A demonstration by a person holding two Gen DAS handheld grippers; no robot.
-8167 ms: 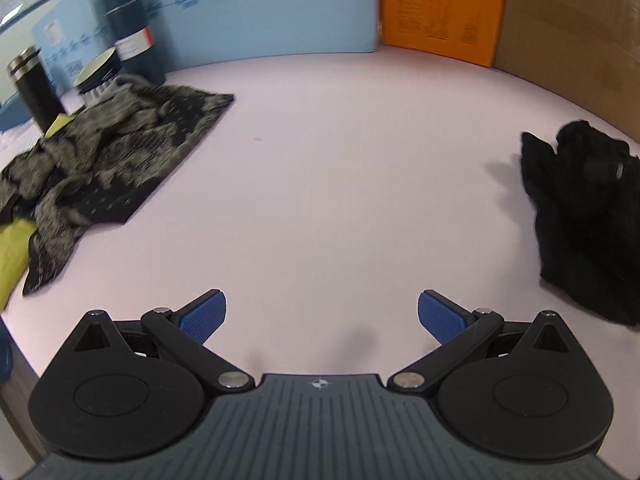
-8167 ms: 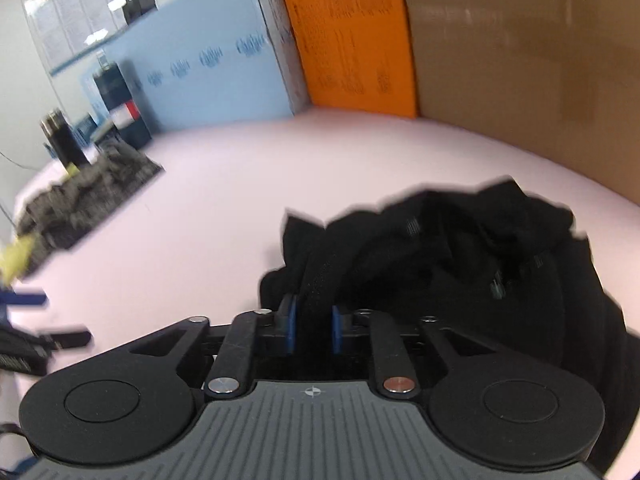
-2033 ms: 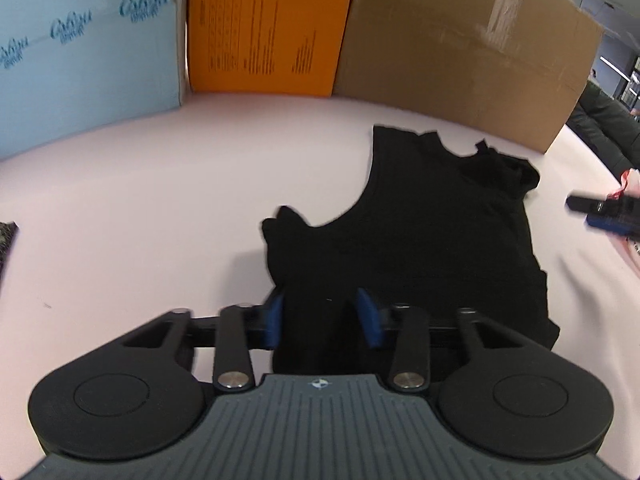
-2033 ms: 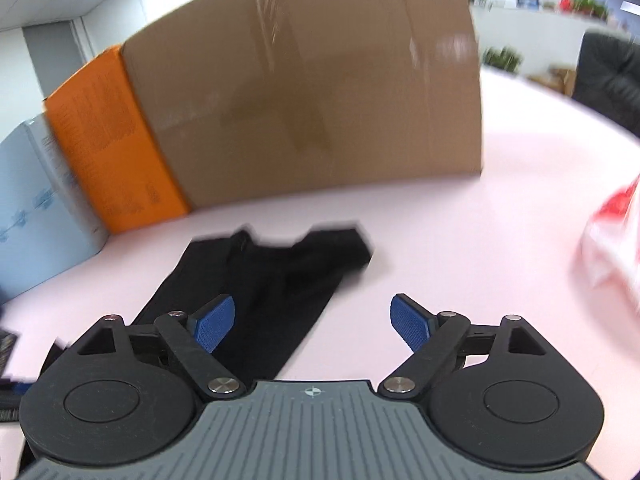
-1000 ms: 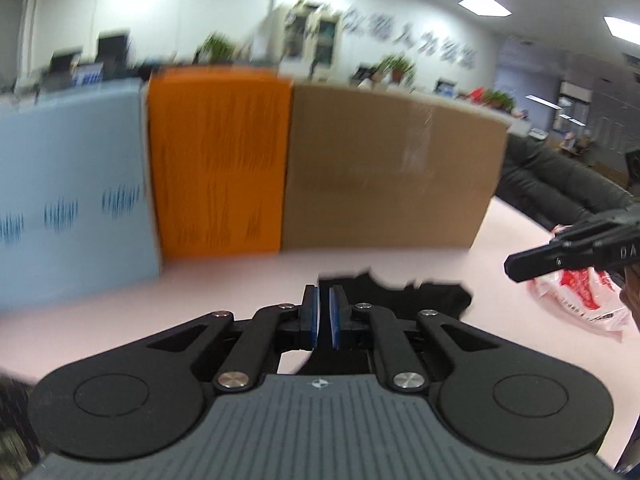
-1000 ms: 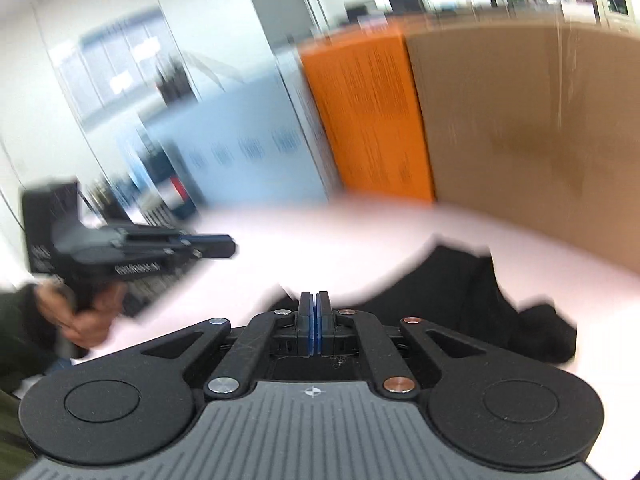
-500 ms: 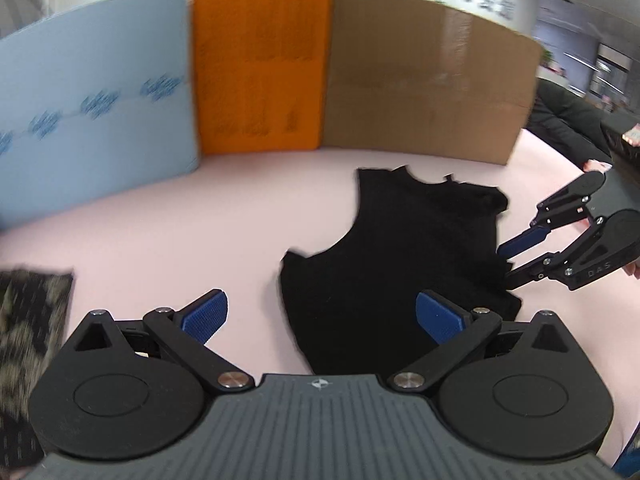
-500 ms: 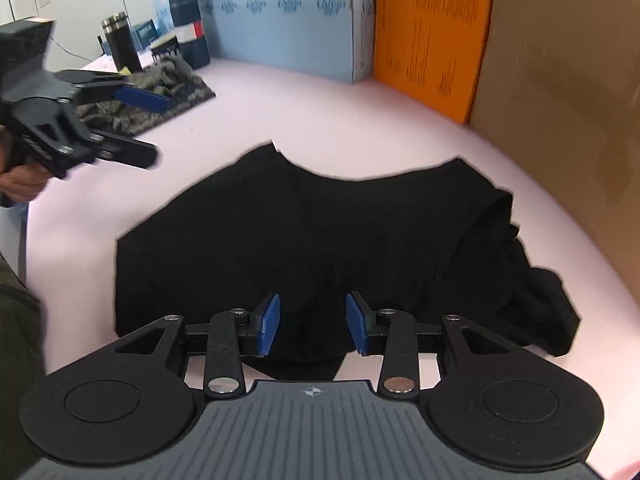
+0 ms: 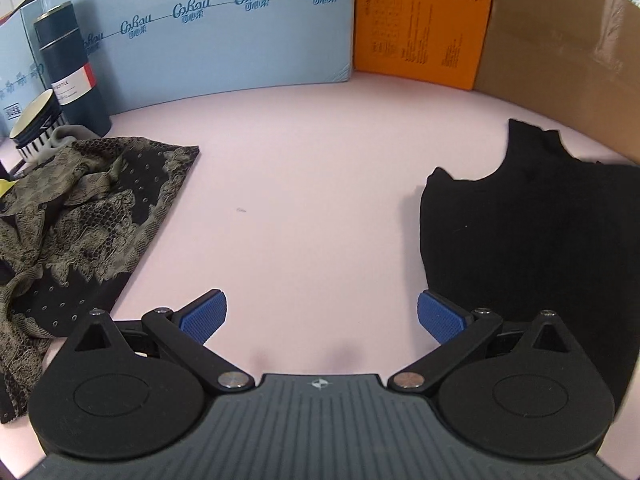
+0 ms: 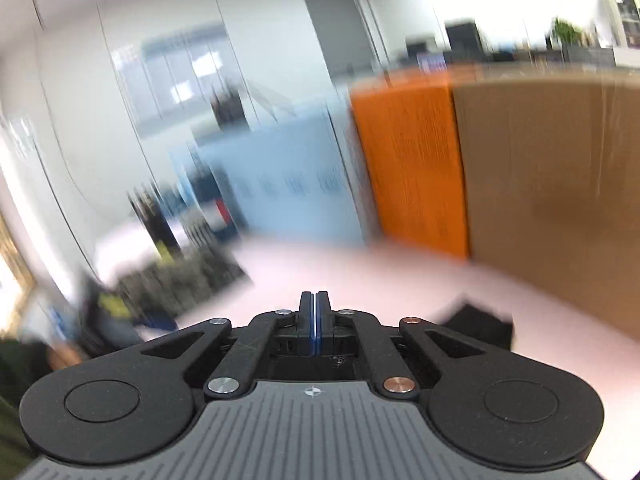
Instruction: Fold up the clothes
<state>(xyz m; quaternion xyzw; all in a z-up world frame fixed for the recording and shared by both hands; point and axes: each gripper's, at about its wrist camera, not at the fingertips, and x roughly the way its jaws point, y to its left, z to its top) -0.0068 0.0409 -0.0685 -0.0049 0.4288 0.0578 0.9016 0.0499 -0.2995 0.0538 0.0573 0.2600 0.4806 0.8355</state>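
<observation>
Lying between the lace garment (image 9: 84, 216) and black top (image 9: 528, 236), bare pink table (image 9: 304, 184) spreads wide. Left gripper (image 9: 320, 314) gapes empty; right gripper (image 10: 315, 324) is pressed together, empty.

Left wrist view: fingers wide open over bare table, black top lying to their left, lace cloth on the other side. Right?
Not quite. In the left wrist view the black top lies to the right of the open fingers, and the lace cloth to the left. The rest holds.

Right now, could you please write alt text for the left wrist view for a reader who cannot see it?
The open left gripper hovers over a bare pink table, holding nothing. A black sleeveless top lies flat at right, a crumpled lace-patterned garment at left, with light-blue, orange and cardboard panels behind.
</observation>
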